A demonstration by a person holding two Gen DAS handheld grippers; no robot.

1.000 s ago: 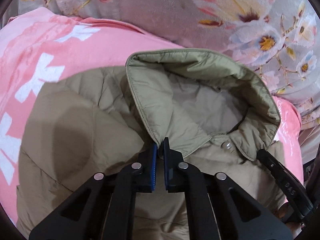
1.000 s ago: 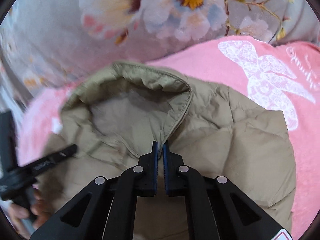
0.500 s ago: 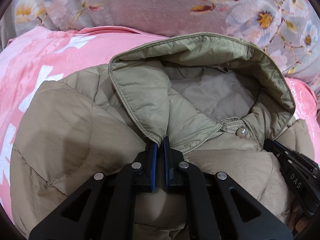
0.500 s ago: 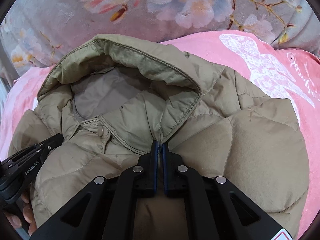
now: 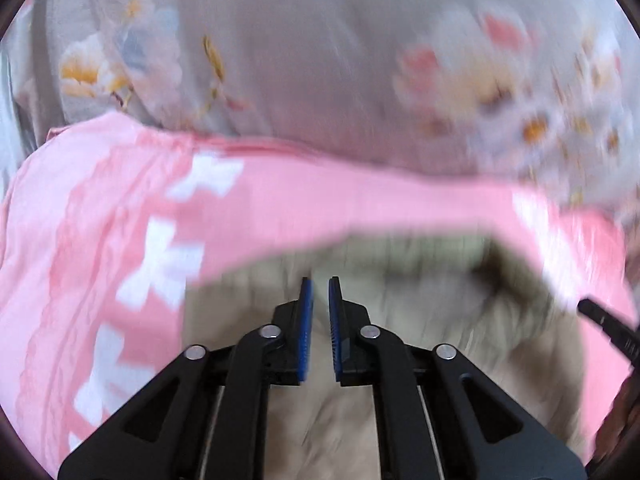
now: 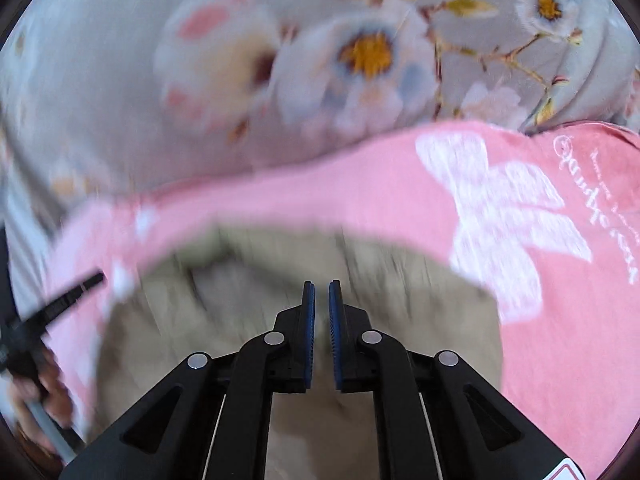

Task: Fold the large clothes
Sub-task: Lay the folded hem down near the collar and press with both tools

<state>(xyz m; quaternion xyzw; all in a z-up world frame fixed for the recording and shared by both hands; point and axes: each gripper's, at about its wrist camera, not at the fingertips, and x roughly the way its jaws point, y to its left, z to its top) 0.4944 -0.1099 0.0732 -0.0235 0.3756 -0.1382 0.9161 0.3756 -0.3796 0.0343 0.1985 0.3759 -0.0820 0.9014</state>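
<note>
Khaki puffer jacket (image 5: 400, 360), quilted, blurred, on pink printed cotton sheet (image 5: 280, 196). Above jacket: left gripper (image 5: 319, 300), right gripper (image 6: 321, 300), ribbed blue pads parting, nothing pinched.

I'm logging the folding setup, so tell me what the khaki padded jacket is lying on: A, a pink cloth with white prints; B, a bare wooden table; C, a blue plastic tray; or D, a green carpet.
A: in both wrist views the khaki jacket lies on a pink cloth with white prints, which is spread over grey floral bedding.
</note>
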